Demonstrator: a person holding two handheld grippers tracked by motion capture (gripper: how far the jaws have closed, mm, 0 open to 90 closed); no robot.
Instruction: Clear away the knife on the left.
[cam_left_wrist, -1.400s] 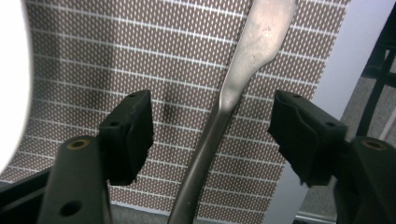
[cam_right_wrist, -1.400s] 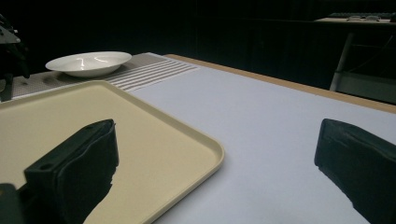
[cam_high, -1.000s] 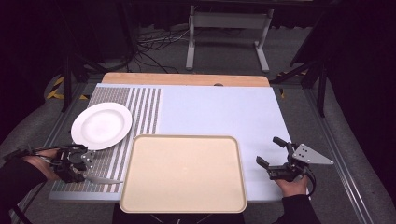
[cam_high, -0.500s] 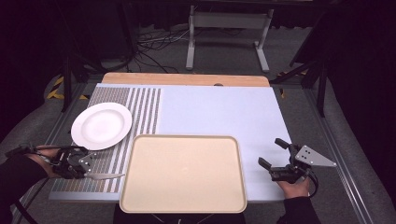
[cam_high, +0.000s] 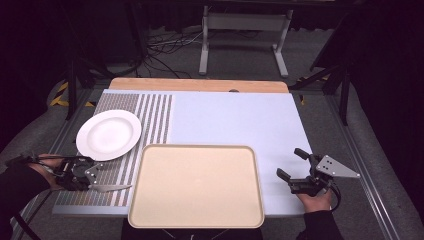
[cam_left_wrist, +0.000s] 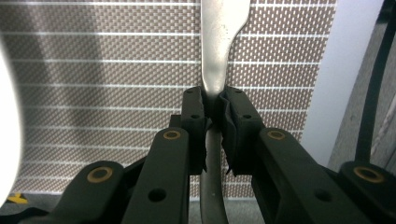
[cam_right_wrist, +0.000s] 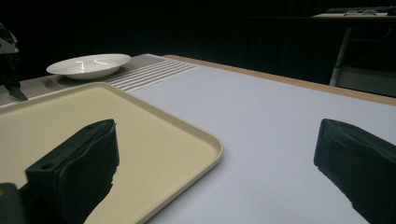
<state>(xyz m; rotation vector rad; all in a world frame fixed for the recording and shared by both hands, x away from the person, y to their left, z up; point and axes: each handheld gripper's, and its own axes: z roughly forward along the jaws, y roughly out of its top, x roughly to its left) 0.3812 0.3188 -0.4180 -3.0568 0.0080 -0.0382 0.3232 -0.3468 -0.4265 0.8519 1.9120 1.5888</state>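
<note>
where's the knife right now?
High view, near left: the knife lies over the striped placemat, handle clamped in the left gripper, blade pointing at the beige tray, below the white plate.

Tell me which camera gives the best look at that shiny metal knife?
The left gripper view: the shiny metal knife fills its centre, its handle pinched in the left hand-held gripper. The high view shows a small silver blade on the striped mat; the right gripper view shows just a dark tip at its left edge.

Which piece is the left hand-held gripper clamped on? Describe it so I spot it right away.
Start at the striped woven placemat on the table's left side, then look below the white plate. There the left hand-held gripper grips a butter knife, blade pointing toward the beige tray. It is the only metal utensil there.
</note>
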